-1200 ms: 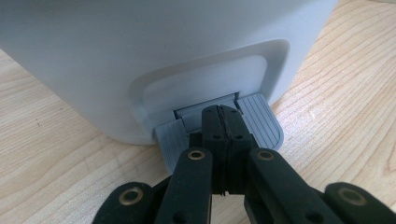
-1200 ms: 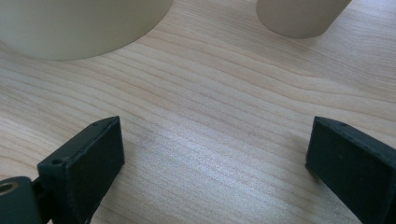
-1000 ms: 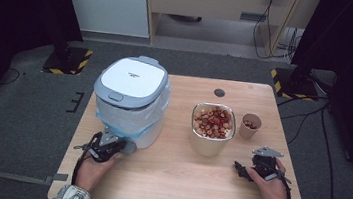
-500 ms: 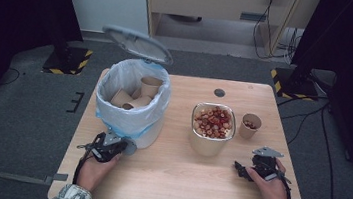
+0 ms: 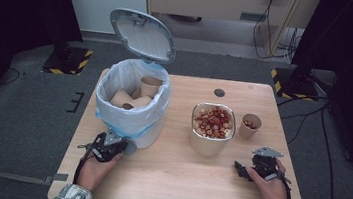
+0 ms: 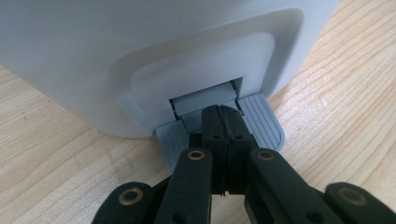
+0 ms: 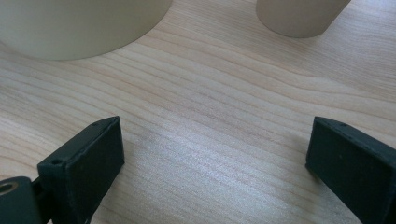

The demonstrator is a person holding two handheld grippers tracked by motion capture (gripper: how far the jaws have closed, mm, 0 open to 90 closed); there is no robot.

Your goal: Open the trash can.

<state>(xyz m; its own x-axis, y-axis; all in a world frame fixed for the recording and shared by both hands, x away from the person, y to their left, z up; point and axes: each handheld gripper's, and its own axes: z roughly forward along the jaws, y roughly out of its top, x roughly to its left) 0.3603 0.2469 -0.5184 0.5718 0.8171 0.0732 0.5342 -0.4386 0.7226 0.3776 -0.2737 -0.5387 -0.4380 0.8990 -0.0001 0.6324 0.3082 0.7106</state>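
The left claw (image 6: 219, 122), clenched with nothing between its jaws, is pressing down on the bin's pedal (image 6: 261, 123), propping the lid (image 5: 142, 34) up. The right claw (image 7: 215, 154) is resting released on the desk (image 5: 190, 181), with the small snack cup (image 5: 250, 126) lying just ahead of it, well apart from the open pedal bin (image 5: 131, 105) to its left.

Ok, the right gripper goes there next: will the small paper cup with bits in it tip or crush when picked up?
The small paper cup looks thin-walled, so a hard squeeze probably dents it. It seems light, likely to slide or topple if nudged. Open-topped, it could spill.
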